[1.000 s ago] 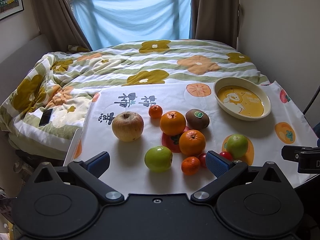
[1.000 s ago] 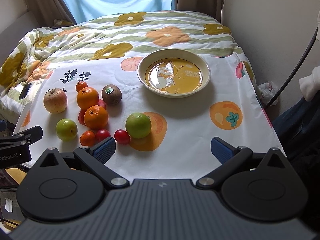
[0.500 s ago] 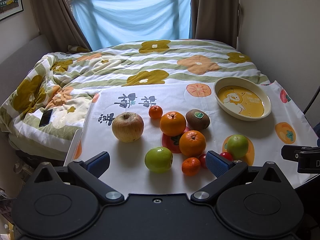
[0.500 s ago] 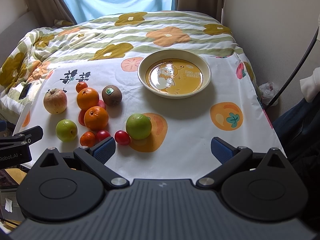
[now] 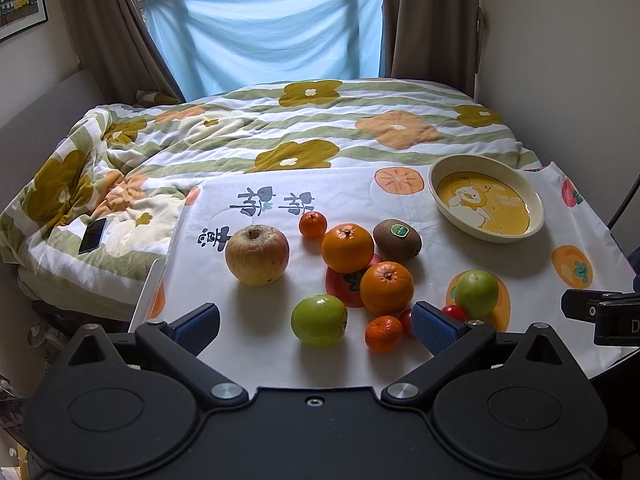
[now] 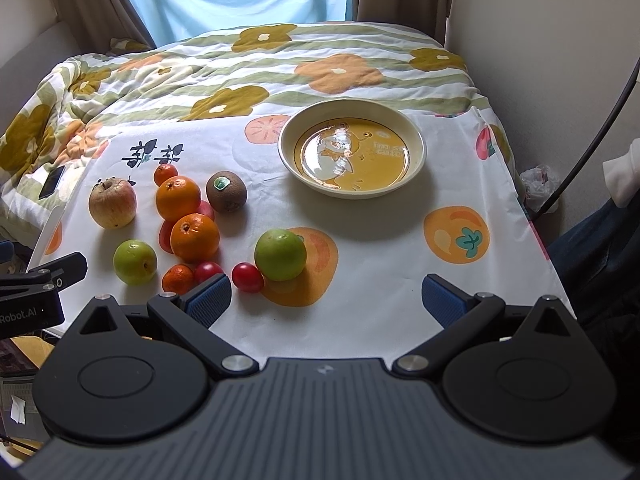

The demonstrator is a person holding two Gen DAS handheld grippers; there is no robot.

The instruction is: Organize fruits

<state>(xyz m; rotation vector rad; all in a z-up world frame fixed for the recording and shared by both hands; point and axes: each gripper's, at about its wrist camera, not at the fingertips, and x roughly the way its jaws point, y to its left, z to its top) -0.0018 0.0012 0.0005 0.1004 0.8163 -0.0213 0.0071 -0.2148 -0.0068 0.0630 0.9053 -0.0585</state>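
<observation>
The fruits cluster on the left half of the tablecloth (image 6: 360, 240): a russet apple (image 5: 257, 255), two oranges (image 5: 347, 247) touching, a kiwi (image 5: 397, 239), two green apples (image 5: 319, 320), small mandarins (image 5: 383, 333) and cherry tomatoes (image 6: 247, 277). The duck-print dish (image 6: 416, 136) sits apart near the far right corner. Left gripper (image 5: 316, 322) and right gripper (image 6: 326, 300) both hang wide apart, holding nothing, over the near edge.
</observation>
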